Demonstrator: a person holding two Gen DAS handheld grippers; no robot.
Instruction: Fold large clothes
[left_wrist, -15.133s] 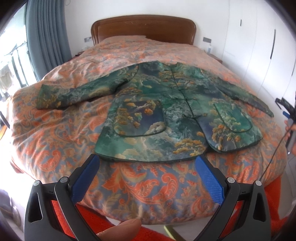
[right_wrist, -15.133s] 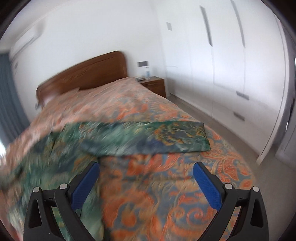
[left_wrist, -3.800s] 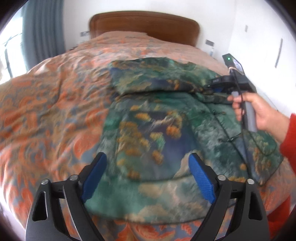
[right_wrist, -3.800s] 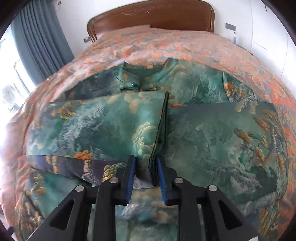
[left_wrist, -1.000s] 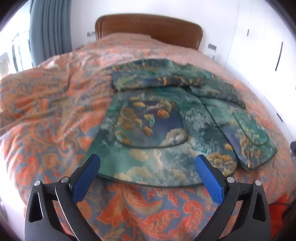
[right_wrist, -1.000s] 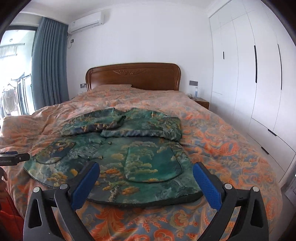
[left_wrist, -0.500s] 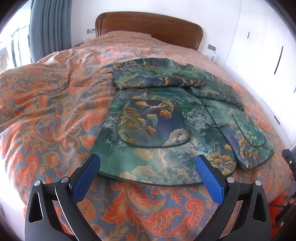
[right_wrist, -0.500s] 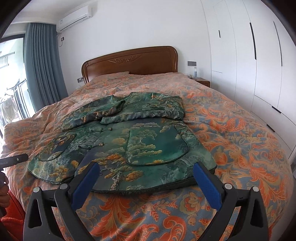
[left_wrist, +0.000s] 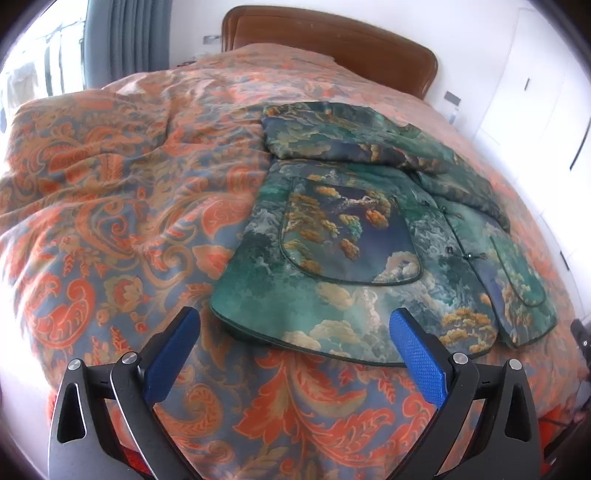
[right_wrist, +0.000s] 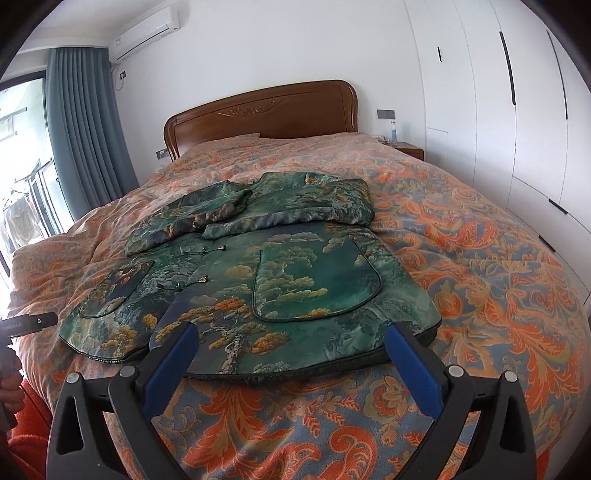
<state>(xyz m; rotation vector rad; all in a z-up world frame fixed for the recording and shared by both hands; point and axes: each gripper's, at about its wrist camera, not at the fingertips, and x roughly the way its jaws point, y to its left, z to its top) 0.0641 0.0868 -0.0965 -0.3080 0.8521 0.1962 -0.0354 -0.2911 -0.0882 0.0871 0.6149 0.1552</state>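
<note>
The jacket (right_wrist: 280, 280) lies flat on the bedspread (right_wrist: 480, 266), its hem just ahead of the right gripper (right_wrist: 291, 354), both sleeves (right_wrist: 295, 206) folded across its far end. The left gripper (left_wrist: 295, 343) sits before the hem's left corner. Beyond the jacket stands the headboard (right_wrist: 266, 110).

A home bedroom: bed (right_wrist: 480, 258), wardrobe (right_wrist: 517, 110), curtain (right_wrist: 85, 129)

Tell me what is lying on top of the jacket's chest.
Both sleeves are folded across the upper jacket, one from each side, meeting near the middle. The chest fabric and upper fastenings beneath them are covered; only the lower knot buttons show.
</note>
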